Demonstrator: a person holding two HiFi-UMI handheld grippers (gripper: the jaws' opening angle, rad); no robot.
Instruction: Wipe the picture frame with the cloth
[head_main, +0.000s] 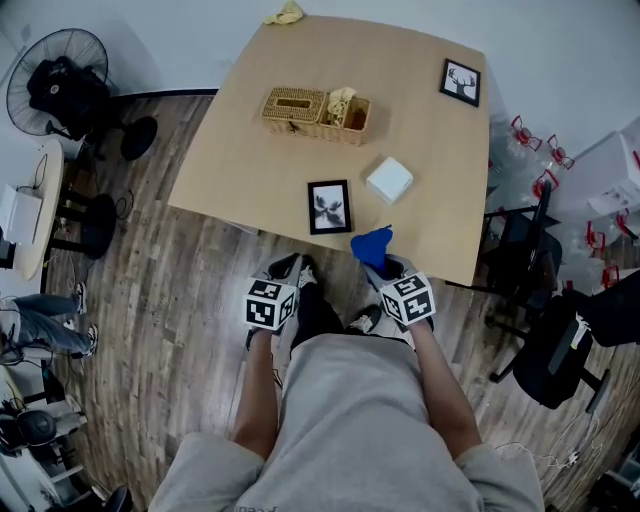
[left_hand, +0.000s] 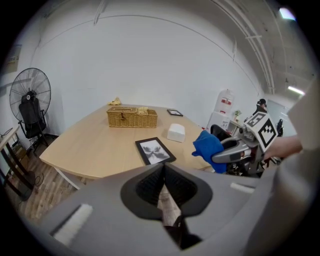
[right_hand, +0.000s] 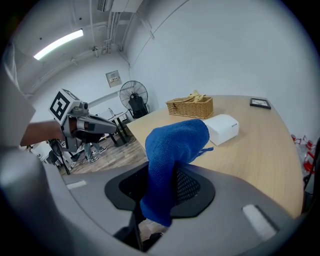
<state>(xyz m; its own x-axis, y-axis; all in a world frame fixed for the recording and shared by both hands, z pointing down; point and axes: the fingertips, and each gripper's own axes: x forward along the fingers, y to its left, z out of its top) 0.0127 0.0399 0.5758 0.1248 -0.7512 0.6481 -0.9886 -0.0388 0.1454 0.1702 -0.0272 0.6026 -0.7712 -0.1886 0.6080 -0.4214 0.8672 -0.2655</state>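
A black picture frame (head_main: 329, 206) (left_hand: 155, 150) with a deer print lies flat near the table's front edge. My right gripper (head_main: 385, 263) (right_hand: 161, 200) is shut on a blue cloth (head_main: 372, 246) (right_hand: 172, 152), which sticks up out of the jaws just off the table edge, right of the frame. The cloth (left_hand: 209, 146) also shows in the left gripper view. My left gripper (head_main: 286, 271) (left_hand: 164, 200) is shut with nothing in it, below the table edge and left of the frame. A second small frame (head_main: 460, 81) (right_hand: 260, 103) lies at the far right corner.
A wicker basket (head_main: 316, 114) (left_hand: 131, 117) sits mid-table and a white box (head_main: 389, 180) (right_hand: 222, 127) lies right of the near frame. A yellow rag (head_main: 286, 14) rests at the far edge. A fan (head_main: 55, 85) stands left; black chairs (head_main: 545, 340) crowd the right.
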